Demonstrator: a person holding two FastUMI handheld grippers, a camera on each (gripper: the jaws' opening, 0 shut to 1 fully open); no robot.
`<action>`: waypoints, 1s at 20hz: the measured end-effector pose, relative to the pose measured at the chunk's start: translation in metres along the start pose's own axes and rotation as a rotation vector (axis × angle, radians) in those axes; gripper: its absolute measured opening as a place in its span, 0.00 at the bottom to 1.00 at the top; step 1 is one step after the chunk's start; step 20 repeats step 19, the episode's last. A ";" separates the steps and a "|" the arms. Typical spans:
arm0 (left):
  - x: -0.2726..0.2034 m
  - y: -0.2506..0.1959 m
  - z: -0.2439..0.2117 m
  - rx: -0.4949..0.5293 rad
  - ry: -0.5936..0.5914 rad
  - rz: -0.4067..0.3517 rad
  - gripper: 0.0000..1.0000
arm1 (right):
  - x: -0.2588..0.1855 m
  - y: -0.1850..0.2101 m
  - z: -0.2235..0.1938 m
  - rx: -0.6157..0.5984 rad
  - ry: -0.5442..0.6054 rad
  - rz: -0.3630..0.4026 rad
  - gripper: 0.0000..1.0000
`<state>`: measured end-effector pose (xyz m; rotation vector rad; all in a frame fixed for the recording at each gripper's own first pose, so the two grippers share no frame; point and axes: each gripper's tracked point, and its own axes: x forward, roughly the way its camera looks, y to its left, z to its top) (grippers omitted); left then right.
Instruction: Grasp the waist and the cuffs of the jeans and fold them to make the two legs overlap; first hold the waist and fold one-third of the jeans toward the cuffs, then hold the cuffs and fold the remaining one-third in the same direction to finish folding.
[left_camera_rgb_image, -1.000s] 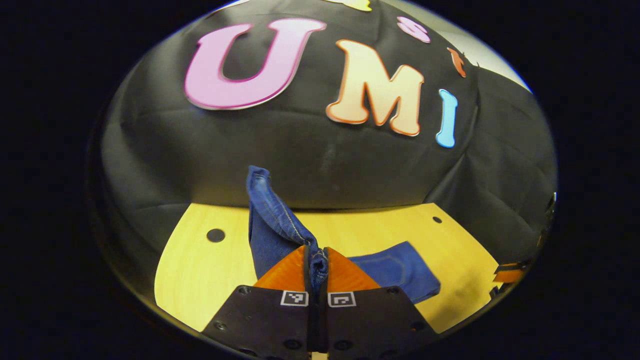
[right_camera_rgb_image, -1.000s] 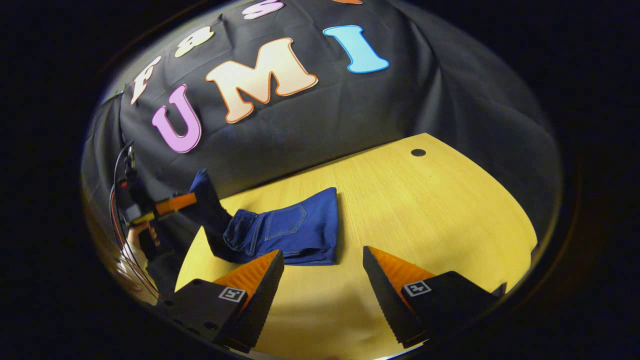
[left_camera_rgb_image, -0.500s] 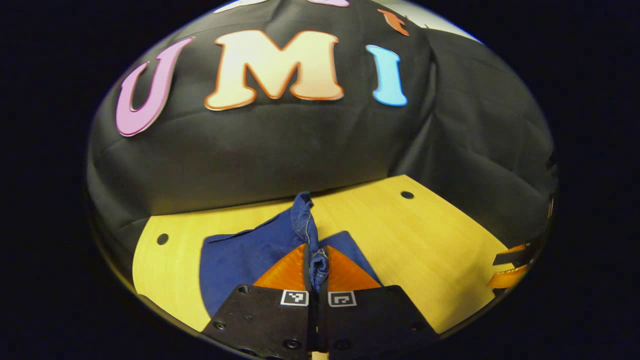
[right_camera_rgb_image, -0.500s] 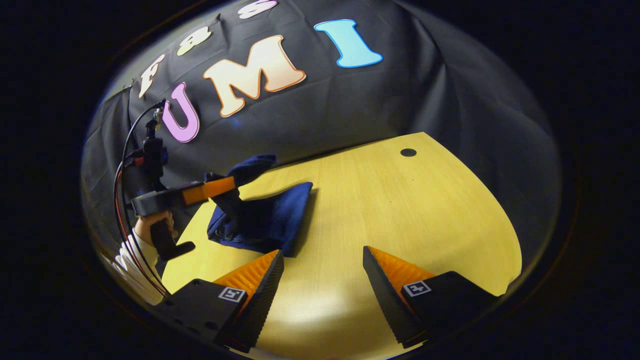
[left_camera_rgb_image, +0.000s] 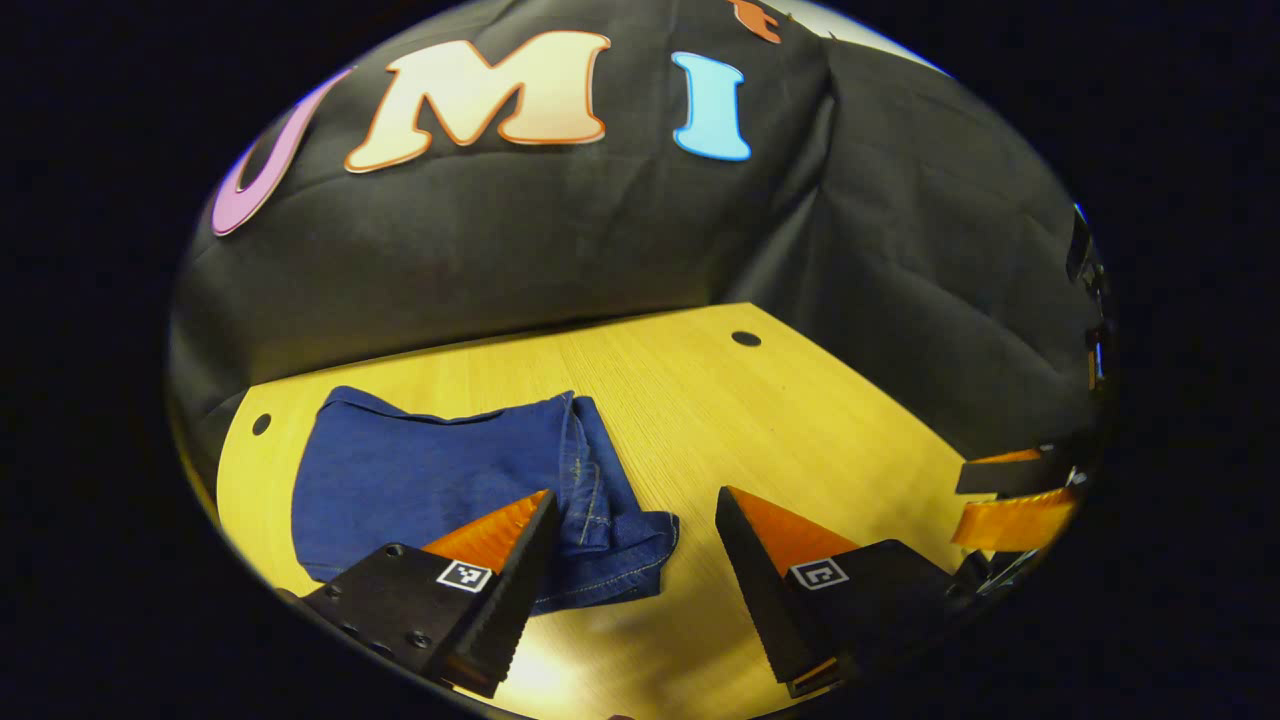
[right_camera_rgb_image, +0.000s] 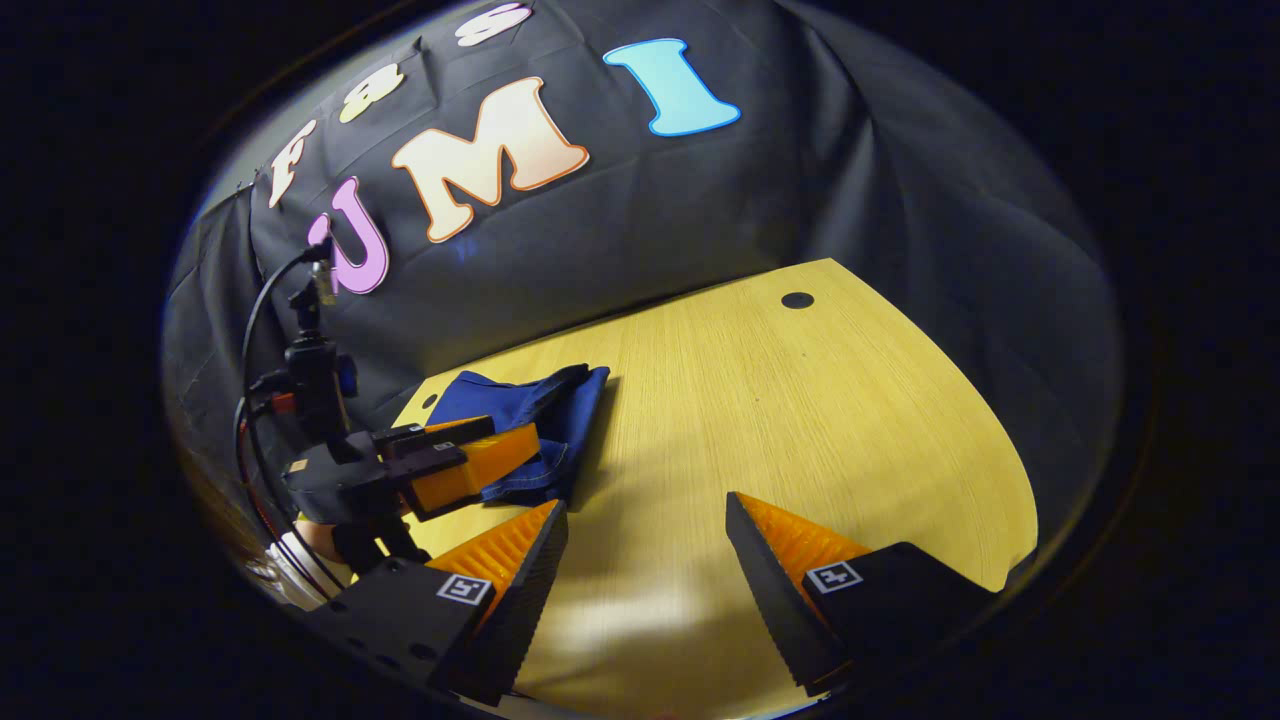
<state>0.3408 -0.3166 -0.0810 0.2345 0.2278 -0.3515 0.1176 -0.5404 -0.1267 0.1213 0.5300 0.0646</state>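
Left tool (left_camera_rgb_image: 632, 515) spread wide over the folded jeans (left_camera_rgb_image: 450, 480), right tool (right_camera_rgb_image: 645, 525) spread too.
Jeans sit far-left on the tabletop (left_camera_rgb_image: 760, 420); that loose near corner might flop open if nudged.

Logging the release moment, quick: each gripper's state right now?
Left gripper: open, holding nothing, beside the folded blue denim jeans.
Right gripper: open, empty.

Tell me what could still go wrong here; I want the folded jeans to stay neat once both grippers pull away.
The top layer of the jeans ends in a bunched, rumpled cuff near the table's middle; it may spring open or sit uneven. The open left gripper hangs just over that edge, one finger above the denim, so pulling back carelessly could snag and drag the fold.
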 end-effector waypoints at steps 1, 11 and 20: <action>-0.014 0.009 0.002 -0.006 0.002 0.031 0.91 | -0.003 0.006 0.001 -0.017 -0.006 0.000 0.98; -0.141 0.093 -0.019 -0.029 0.005 0.178 0.88 | -0.034 0.100 0.016 -0.069 -0.138 0.045 0.98; -0.161 0.088 -0.033 -0.023 0.019 0.077 0.88 | -0.070 0.121 0.019 -0.020 -0.234 -0.026 0.98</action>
